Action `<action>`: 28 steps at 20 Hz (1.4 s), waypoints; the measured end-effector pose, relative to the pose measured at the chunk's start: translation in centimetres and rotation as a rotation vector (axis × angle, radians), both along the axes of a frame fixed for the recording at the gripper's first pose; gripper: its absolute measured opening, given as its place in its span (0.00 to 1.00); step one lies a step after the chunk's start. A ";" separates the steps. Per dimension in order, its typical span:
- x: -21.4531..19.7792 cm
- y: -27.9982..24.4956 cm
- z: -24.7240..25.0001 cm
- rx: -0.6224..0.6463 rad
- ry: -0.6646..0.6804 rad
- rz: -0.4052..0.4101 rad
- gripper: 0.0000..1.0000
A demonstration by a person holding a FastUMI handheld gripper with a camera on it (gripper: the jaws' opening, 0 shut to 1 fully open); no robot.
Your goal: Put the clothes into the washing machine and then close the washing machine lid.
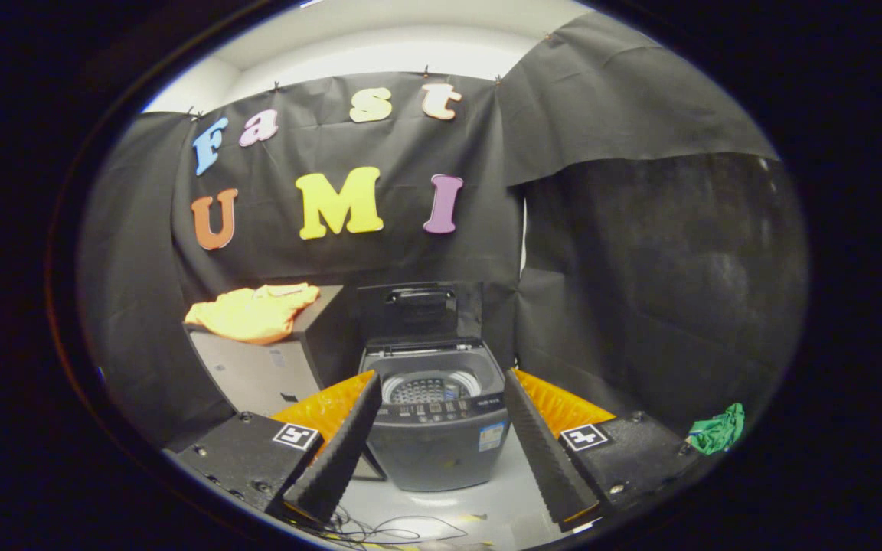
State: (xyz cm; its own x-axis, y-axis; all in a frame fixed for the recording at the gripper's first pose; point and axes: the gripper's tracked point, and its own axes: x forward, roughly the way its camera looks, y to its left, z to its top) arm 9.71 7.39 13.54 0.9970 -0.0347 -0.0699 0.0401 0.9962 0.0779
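Between the wide, empty jaws of the gripper (441, 436) sits the washing machine (441, 413), lid (419, 312) flipped up, drum showing. Orange clothes (253, 312) lie on a box (257, 367) just left of it; a green cloth (717, 430) sits off right.
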 end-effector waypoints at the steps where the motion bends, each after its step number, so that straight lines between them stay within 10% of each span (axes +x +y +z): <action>1: 1.1 1.1 1.4 -0.006 -0.009 0.012 1.00; 14: 17.0 22.4 12.0 -0.097 0.016 0.239 1.00; 28: 31.4 41.8 6.8 -0.135 0.274 0.331 1.00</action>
